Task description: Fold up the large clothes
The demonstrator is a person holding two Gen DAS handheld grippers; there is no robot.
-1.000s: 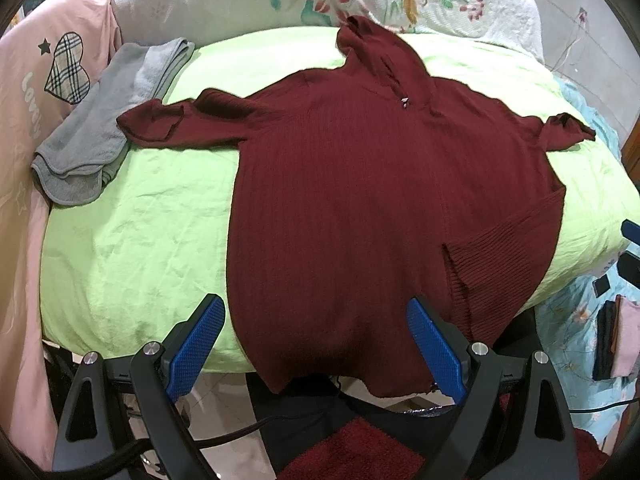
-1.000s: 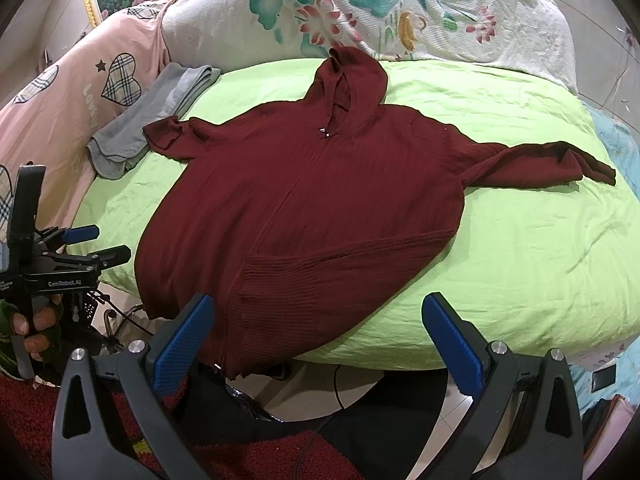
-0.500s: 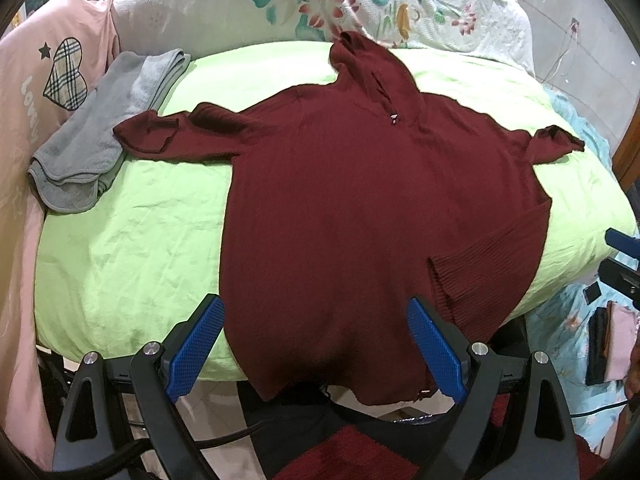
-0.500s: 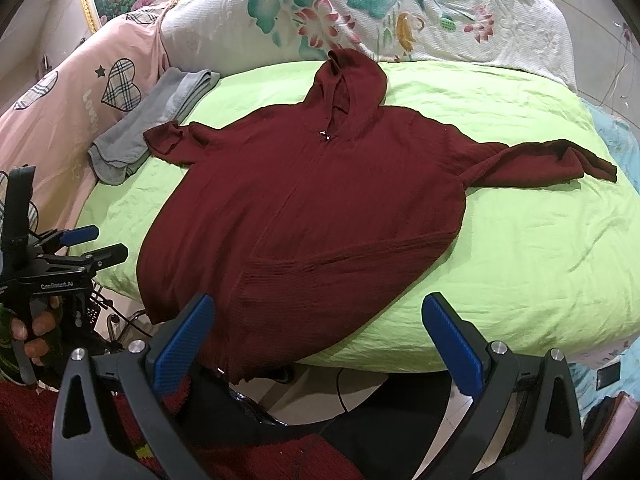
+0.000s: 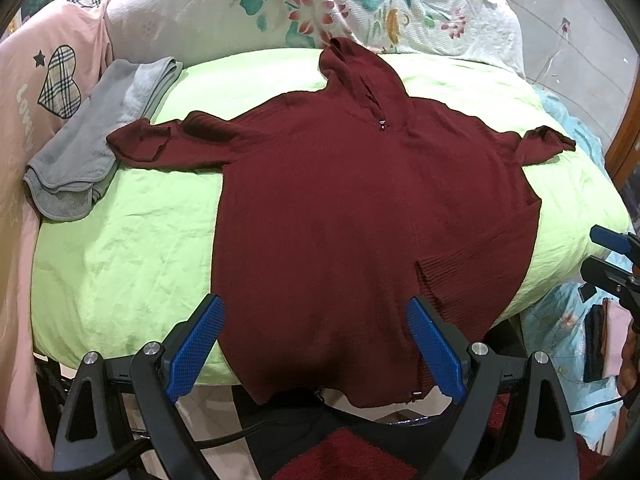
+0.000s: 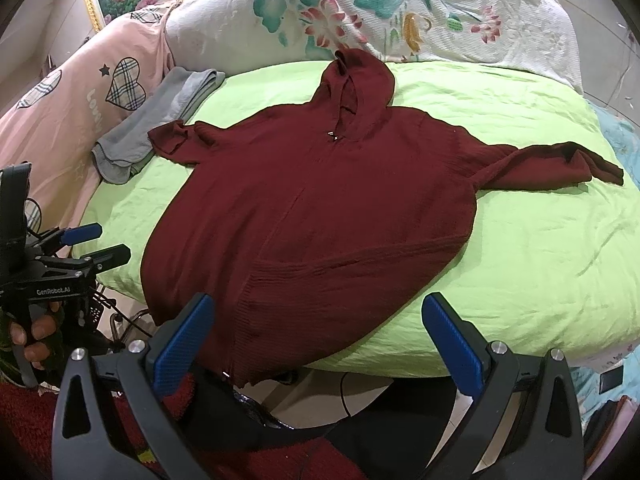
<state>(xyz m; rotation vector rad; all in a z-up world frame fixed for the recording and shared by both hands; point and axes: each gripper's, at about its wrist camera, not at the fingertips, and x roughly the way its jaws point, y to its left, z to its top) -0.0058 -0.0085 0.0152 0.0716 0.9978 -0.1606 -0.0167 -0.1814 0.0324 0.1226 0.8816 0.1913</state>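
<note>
A dark red hooded sweater (image 5: 360, 208) lies spread flat, front up, on a lime-green sheet (image 5: 128, 240), sleeves out to both sides, hood towards the pillows. Its hem hangs over the near bed edge. It also shows in the right wrist view (image 6: 320, 216). My left gripper (image 5: 316, 344) is open and empty, held just short of the hem. My right gripper (image 6: 320, 340) is open and empty near the hem's right part. The left gripper also shows at the left edge of the right wrist view (image 6: 80, 244).
A folded grey garment (image 5: 96, 148) lies by the left sleeve end. A pink quilt (image 5: 36, 92) and a floral pillow (image 5: 320, 4) border the bed. Dark red carpet (image 6: 280, 456) and cables lie on the floor below.
Both grippers have pulled back slightly from the bed, so the sweater sits a little farther off. The sweater has not moved. Both grippers stay open.
</note>
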